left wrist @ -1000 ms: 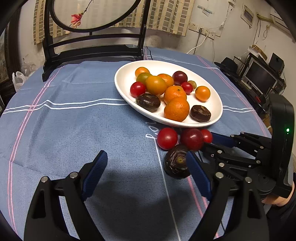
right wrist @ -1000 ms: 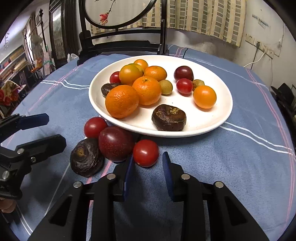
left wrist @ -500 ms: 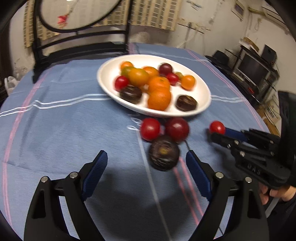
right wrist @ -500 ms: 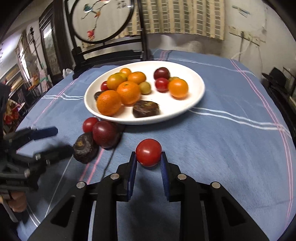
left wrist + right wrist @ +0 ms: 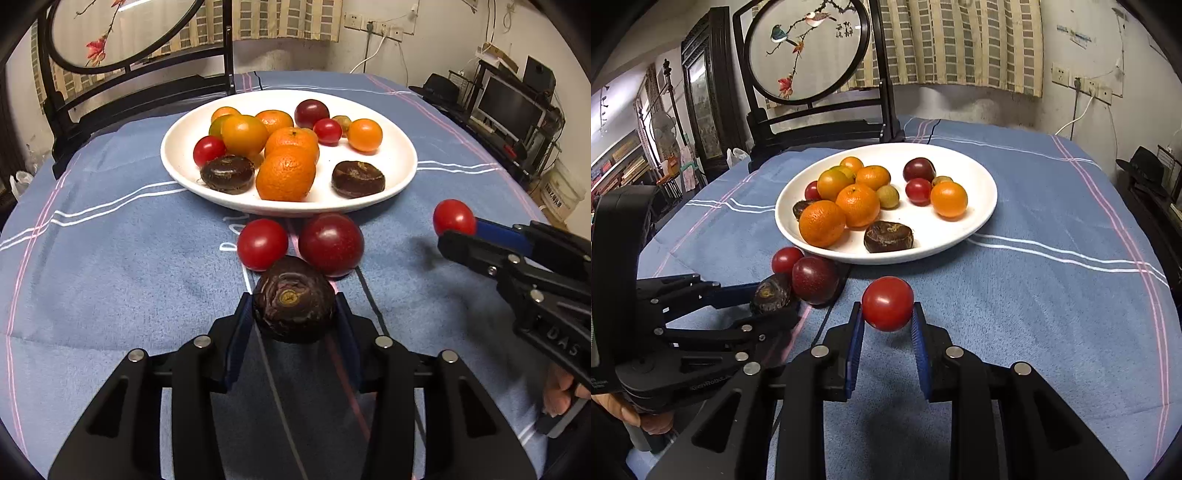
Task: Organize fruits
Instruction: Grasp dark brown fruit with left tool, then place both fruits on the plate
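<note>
A white plate [image 5: 397, 173] holds several oranges, small tomatoes and dark brown fruits. In front of it on the blue cloth lie a red tomato [image 5: 262, 243], a dark red plum [image 5: 330, 243] and a dark brown wrinkled fruit [image 5: 293, 310]. My left gripper [image 5: 294, 306] is closing its jaws around the brown fruit, and the blue pads touch both its sides. My right gripper [image 5: 887, 314] is shut on a small red tomato [image 5: 887, 308] and holds it just above the cloth, to the right of the plum. That tomato [image 5: 453, 217] shows at its tip in the left wrist view.
A dark wooden chair [image 5: 820, 118] with a round painted panel stands behind the plate. A monitor and shelves [image 5: 509, 107] stand off the table's right side. The blue cloth [image 5: 1052, 295] to the right of the plate bears nothing.
My left gripper moved forward and closed from wide open around the dark brown fruit. My right gripper took the small red tomato from beside the plum and lifted it off to the right.
</note>
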`<state>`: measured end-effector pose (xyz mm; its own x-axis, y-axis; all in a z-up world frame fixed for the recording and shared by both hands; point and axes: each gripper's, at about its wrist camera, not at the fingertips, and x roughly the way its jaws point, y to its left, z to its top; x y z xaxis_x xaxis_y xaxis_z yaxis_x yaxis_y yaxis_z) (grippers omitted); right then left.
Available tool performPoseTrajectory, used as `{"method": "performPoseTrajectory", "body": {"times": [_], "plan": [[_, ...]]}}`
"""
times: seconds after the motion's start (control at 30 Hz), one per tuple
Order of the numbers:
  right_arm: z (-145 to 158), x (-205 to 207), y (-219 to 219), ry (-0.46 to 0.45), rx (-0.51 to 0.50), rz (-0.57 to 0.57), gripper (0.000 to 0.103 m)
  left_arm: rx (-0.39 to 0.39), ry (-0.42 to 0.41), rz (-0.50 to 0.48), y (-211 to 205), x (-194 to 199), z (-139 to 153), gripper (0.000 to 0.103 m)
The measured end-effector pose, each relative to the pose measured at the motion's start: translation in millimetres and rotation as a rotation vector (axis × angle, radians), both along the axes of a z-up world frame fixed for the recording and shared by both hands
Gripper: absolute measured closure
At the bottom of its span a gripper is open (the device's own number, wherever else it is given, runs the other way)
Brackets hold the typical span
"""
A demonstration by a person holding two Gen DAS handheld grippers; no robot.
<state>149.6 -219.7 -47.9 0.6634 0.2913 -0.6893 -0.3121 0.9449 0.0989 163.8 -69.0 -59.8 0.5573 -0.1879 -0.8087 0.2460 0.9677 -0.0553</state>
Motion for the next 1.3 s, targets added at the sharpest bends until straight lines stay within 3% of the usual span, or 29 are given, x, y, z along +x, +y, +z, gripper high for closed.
{"method": "performPoseTrajectory", "body": {"times": [0.23, 0.47, 0.67, 0.9, 0.93, 1.03, 1.17, 1.3], "plan": [[25, -3, -9, -0.067, 0.059, -0.066, 0.077, -0.032, -0.073, -0.013, 8, -2, 43, 0.06], [46, 23, -2, -0.096, 0.025, -0.089, 0.076, -0.041, -0.132, 0.029, 15, 40, 79, 0.06], [35, 67, 11, -0.064, -0.018, -0.104, 0.075, -0.063, -0.096, 0.093, 20, 84, 73, 0.06], [15, 99, 24, -0.019, -0.047, -0.122, 0.074, -0.048, -0.063, 0.112, 13, 107, 56, 0.059], [14, 101, 23, -0.016, -0.043, -0.13, 0.063, -0.051, -0.061, 0.12, 14, 109, 54, 0.053], [13, 95, 18, -0.036, -0.026, -0.173, 0.059, -0.048, -0.068, 0.135, 16, 104, 55, 0.05], [10, 78, 13, -0.022, -0.023, -0.148, 0.059, -0.058, -0.105, 0.158, 26, 85, 64, 0.037], [10, 53, 12, -0.015, -0.043, -0.108, 0.055, -0.064, -0.096, 0.189, 37, 63, 63, 0.036]]}}
